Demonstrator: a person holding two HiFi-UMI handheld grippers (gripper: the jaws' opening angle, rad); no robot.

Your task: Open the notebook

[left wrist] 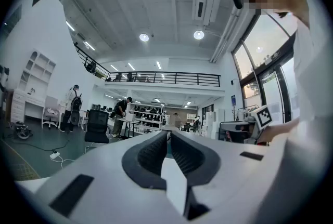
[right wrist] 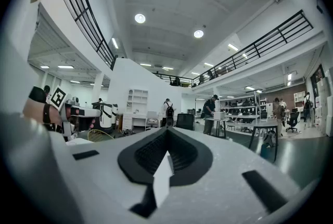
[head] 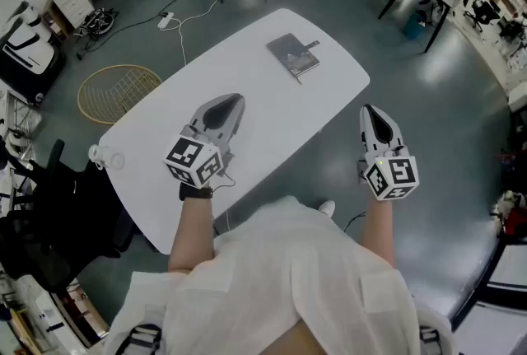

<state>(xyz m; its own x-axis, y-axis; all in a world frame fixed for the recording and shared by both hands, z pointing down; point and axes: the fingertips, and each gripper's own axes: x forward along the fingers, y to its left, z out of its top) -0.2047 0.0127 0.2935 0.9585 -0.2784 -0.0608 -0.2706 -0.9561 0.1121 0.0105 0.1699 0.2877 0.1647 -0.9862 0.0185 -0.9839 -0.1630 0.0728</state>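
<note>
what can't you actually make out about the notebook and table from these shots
Notebook cover print: too small in the head view.
Dark piece at its far corner: too small to tell pen from strap.
Both gripper views: no notebook; they look level across the room over their own jaws.
Table near edge: head view, hidden by the person's white top.
</note>
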